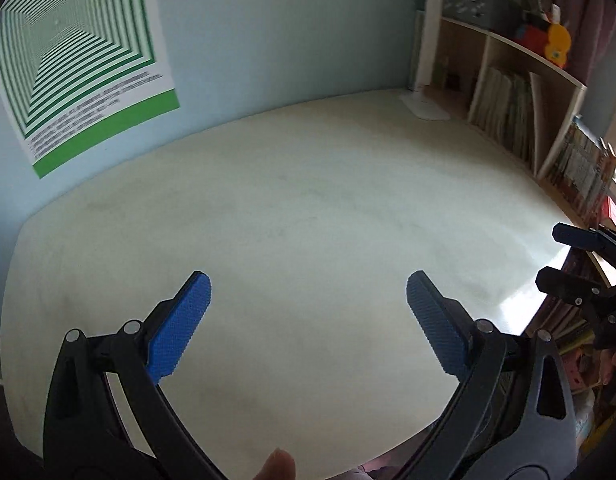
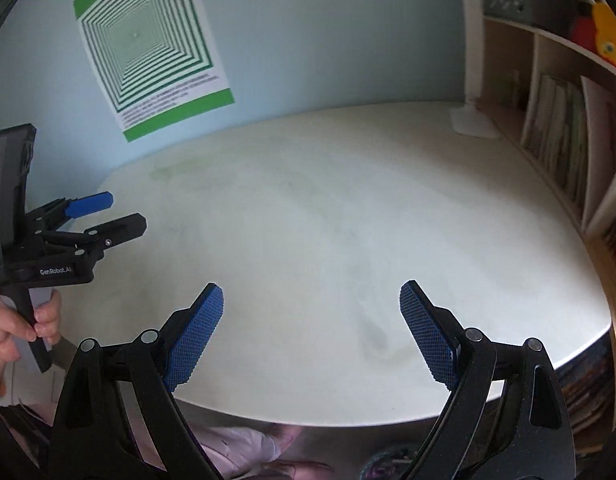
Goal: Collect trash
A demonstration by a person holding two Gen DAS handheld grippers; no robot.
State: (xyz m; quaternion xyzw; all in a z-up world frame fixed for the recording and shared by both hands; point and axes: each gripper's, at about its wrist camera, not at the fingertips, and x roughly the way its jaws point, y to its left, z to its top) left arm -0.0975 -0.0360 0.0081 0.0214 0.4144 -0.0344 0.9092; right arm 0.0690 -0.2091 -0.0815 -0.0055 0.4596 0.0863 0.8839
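A: Tabletop point(image 1: 308, 208), pale, smooth and round-edged, is showing nothing on it; any trash is lying out of view, so its handling cannot be judged.

B: Beside the tabletop, bookshelf point(image 1: 519, 120) and white lamp point(image 1: 425, 60) are standing. Left gripper point(image 1: 308, 320) and right gripper point(image 2: 311, 332) are both hanging spread wide, gripping nothing.

Table top point(image 1: 308, 208) looked smooth, off-white, semi-gloss, with glare at its right edge and faint smudges. Left gripper point(image 1: 308, 320) and right gripper point(image 2: 311, 328) were matt black plastic with bright metal pins; pads point(image 2: 196, 340) were blue, knurled, rubbery-looking. Poster point(image 1: 84, 68) was flat printed paper. Shelf point(image 1: 519, 80) read as pale laminated wood. Lamp base point(image 1: 423, 106) was plain white plastic.
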